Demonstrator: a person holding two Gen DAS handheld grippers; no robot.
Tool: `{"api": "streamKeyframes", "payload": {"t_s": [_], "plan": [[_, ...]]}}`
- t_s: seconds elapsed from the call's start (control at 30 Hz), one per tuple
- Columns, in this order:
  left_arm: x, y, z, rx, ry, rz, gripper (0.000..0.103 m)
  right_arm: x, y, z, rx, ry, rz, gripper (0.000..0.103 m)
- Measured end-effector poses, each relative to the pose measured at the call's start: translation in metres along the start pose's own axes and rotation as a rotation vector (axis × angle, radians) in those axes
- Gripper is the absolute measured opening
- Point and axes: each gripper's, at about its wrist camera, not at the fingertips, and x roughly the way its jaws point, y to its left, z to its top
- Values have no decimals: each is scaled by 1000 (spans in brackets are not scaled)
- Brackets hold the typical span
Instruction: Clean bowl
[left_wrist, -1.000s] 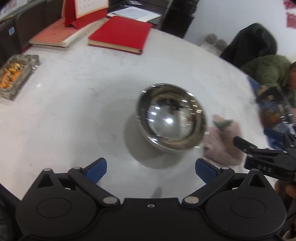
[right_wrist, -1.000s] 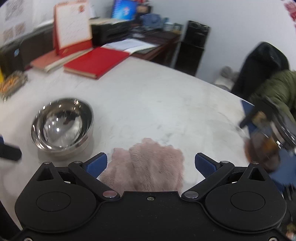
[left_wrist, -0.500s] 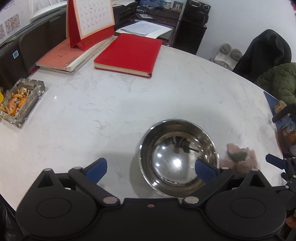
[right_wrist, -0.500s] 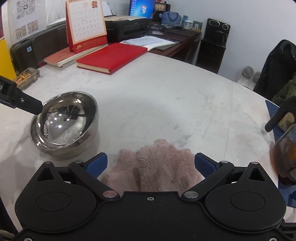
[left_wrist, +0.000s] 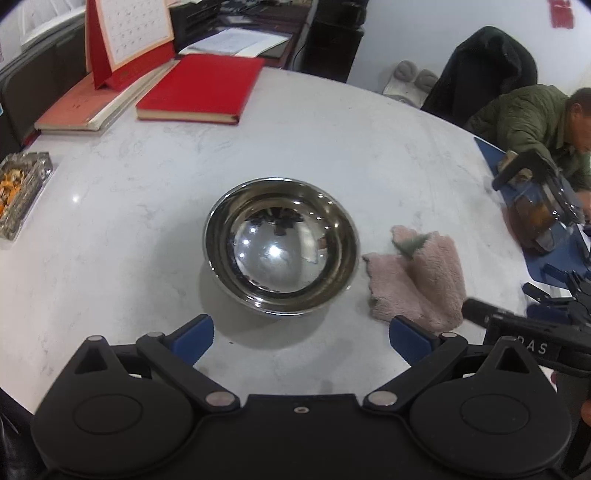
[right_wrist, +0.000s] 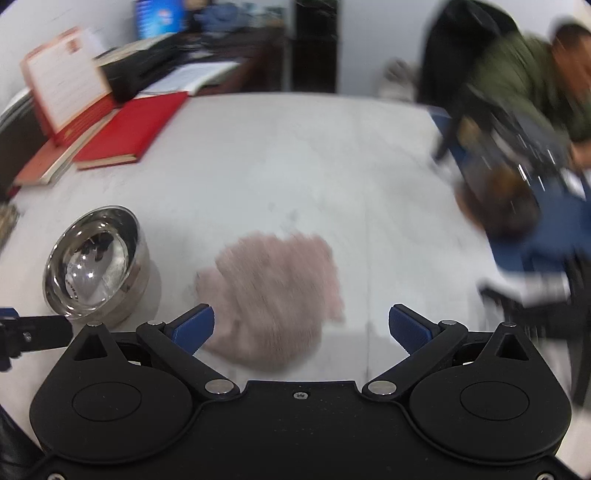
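Note:
A shiny steel bowl (left_wrist: 280, 251) stands upright and empty on the white marble table (left_wrist: 332, 147). Just right of it lies a crumpled pink cloth (left_wrist: 417, 280). My left gripper (left_wrist: 301, 334) is open, a short way in front of the bowl and not touching it. The right wrist view is blurred by motion. There my right gripper (right_wrist: 301, 326) is open over the near edge of the pink cloth (right_wrist: 273, 291), holding nothing, with the bowl (right_wrist: 96, 262) to its left. A black finger of the right gripper (left_wrist: 476, 310) shows beside the cloth in the left wrist view.
A red book (left_wrist: 199, 88), a desk calendar (left_wrist: 129, 37) and a glass ashtray (left_wrist: 22, 192) sit at the far left. A glass teapot (left_wrist: 535, 214) stands on a blue mat at the right edge. A person in a green jacket (left_wrist: 528, 114) sits behind it.
My left gripper has drawn back and shifted, so the bowl now lies centred ahead of it. The right gripper has pulled back from the cloth and is moving; both stay open.

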Motion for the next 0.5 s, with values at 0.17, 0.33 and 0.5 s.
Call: {"api": "streamKeyframes", "payload": {"t_s": [0.17,0.33,0.5], "plan": [[-6,-4,-10,43,7,-11,102,-13,-2,-15,50,17,-29,103],[-14,-4,-20,65,3,-17,102,-24,7,-23,49,28,-51,103],[-19,-2,-31,59,7,-29,102,-31,18,-23,41,45,-28,103]]}}
